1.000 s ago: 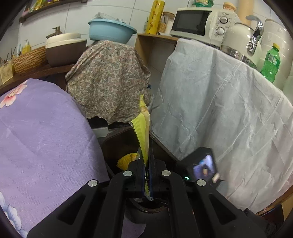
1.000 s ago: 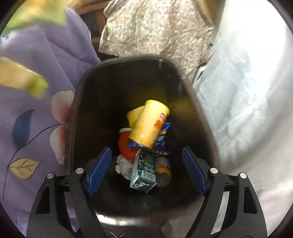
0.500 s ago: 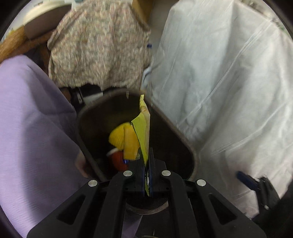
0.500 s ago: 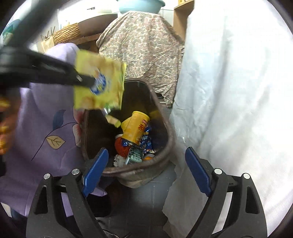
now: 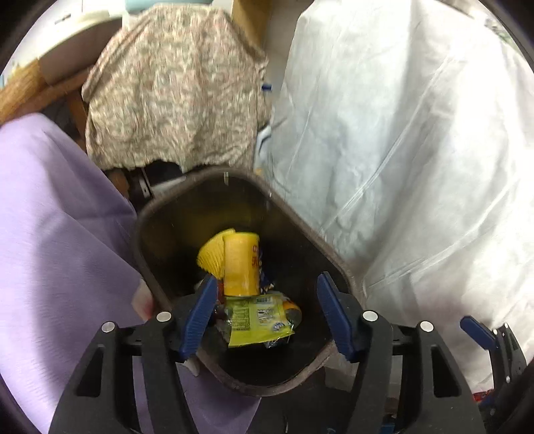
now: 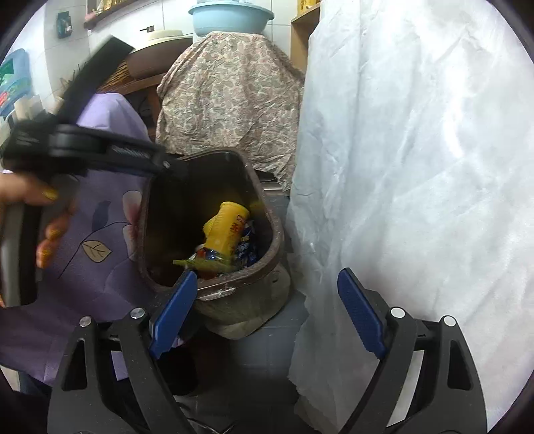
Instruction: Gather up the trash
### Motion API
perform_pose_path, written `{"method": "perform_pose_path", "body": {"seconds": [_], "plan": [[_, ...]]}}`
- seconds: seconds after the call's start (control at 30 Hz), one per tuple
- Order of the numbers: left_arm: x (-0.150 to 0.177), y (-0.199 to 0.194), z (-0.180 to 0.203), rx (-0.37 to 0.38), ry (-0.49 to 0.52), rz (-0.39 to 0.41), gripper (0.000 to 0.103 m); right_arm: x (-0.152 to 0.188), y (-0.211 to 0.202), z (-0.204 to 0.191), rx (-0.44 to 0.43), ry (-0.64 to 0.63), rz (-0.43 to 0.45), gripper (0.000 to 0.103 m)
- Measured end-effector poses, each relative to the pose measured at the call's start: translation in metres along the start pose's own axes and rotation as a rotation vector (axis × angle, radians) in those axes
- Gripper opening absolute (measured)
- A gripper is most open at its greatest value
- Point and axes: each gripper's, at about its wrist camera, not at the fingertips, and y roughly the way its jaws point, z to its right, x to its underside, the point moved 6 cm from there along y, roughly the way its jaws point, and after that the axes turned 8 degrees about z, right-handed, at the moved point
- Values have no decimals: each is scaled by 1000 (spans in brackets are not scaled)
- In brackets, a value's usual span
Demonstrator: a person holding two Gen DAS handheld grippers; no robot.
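Right over the brown trash bin point(image 5: 147, 253), the left gripper point(image 5: 263, 310) hangs with its two blue pads spread and its jaws opening, nothing caught between them. Just below it, at about six o'clock inside the bin, lies one yellow-green snack packet point(image 5: 257, 317), flat, printed back upward; the small label panels and a round blue badge show, but the print is too fine to read. Its long side runs roughly from nine to three o'clock.

Next up, toward twelve, one yellow tube can point(image 5: 241, 263) leans on the heap. Its long axis runs six to twelve, open mouth toward the packet, far end tipped up against the back wall. Red lettering runs along its side, though I cannot make out a word. Beside it, at ten o'clock, sits one yellow ribbed paper cup point(image 5: 211, 255), and blue wrapper scraps point(image 6: 245, 248) peek out at the can's right.

From the right wrist camera, the right gripper point(image 6: 267, 315) stands back from the bin with its jaws wide apart and empty. A hand point(image 6: 46, 233) with yellow-painted nails grips the left tool's handle at nine o'clock.

Around the bin hang three cloths: one purple flowered cloth point(image 6: 100, 253) at nine o'clock, one white sheet point(image 6: 417, 167) at three, one paisley cloth point(image 6: 227, 96) at twelve. Farthest off, a pale blue basin point(image 6: 230, 16) sits on top.
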Motion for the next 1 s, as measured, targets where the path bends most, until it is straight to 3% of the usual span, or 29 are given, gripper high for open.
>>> {"method": "perform_pose_path", "body": {"seconds": [0.07,0.17,0.3,0.53,0.73,1.0], "plan": [[-9,-30,6,-3,30,76,65,-4,-6,2,23,-4,22,86],[-21,-74,10,-12,64,207,80,-15,-15,4,54,-2,63,90],[-19,-141,3,-66,101,377,91,-28,-30,-8,32,-6,112,90],[13,-237,-50,-222,58,583,97,-59,-67,-54,-57,-34,255,97],[42,-293,-92,-353,-29,675,98,-80,-103,-105,-166,-26,362,97],[89,-324,-113,-465,-109,719,98,-83,-155,-168,-239,-108,469,97]]}}
